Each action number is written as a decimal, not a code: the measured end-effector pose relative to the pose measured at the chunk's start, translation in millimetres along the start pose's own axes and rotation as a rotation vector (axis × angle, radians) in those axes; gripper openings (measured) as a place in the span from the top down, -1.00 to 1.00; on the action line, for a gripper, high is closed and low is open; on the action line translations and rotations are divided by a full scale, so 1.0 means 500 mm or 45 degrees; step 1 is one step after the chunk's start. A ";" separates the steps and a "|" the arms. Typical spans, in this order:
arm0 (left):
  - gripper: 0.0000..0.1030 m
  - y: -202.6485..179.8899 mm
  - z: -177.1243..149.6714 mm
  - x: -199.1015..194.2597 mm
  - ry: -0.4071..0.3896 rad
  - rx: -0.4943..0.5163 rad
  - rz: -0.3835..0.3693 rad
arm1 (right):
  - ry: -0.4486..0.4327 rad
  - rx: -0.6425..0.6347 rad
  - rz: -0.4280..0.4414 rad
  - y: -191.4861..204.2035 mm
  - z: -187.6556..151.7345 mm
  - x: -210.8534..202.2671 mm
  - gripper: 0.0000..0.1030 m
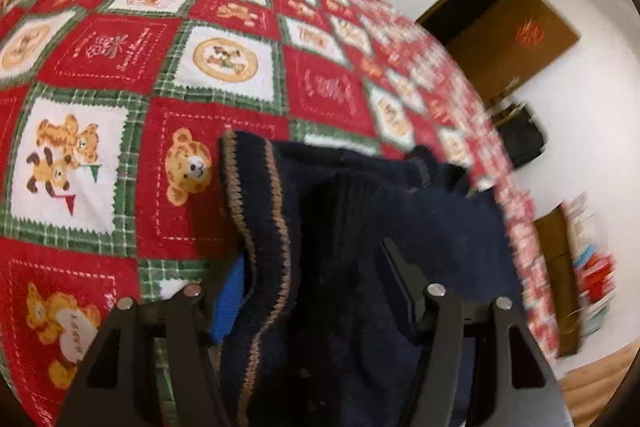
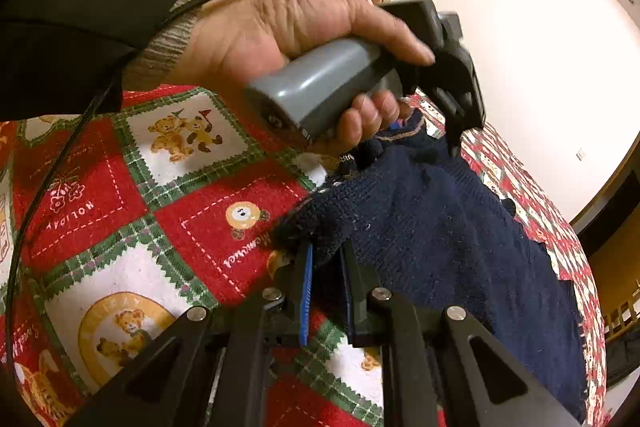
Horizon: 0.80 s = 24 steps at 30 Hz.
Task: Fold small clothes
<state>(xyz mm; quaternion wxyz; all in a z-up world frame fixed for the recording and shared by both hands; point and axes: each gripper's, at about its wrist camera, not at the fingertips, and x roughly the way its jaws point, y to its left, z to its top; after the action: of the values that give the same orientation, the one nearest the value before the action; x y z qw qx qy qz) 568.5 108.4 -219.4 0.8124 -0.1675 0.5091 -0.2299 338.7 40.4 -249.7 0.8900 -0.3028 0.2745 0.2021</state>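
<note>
Bare quilt (image 1: 120, 39) beyond the sweater (image 1: 360, 195)

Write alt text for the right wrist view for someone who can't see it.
The right tool pinches the edge of a navy knitted garment lying on a red, green and white teddy-bear blanket. Above, a hand holds the grey handle of the left tool at the garment's far edge.

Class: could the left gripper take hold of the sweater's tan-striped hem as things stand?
Probably yes. The left gripper stands open with the navy sweater's tan-striped hem lying between its fingers, nothing covering it. The right gripper pinches a different edge, apart from it.
</note>
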 end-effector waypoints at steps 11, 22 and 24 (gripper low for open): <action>0.67 -0.028 0.008 -0.039 -0.035 0.013 0.121 | -0.128 0.099 0.023 -0.041 0.001 -0.040 0.79; 0.67 -0.077 0.023 -0.084 -0.102 -0.065 0.050 | -0.181 0.423 0.155 -0.167 -0.025 -0.111 0.81; 0.67 -0.095 0.026 -0.091 -0.120 -0.069 0.041 | -0.186 0.482 0.159 -0.201 -0.033 -0.124 0.81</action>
<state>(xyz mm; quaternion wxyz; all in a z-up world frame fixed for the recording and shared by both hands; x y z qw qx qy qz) 553.3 94.0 -155.7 0.8342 -0.1920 0.4789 -0.1947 337.8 -56.2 -179.8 0.9343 -0.0973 0.2605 0.2231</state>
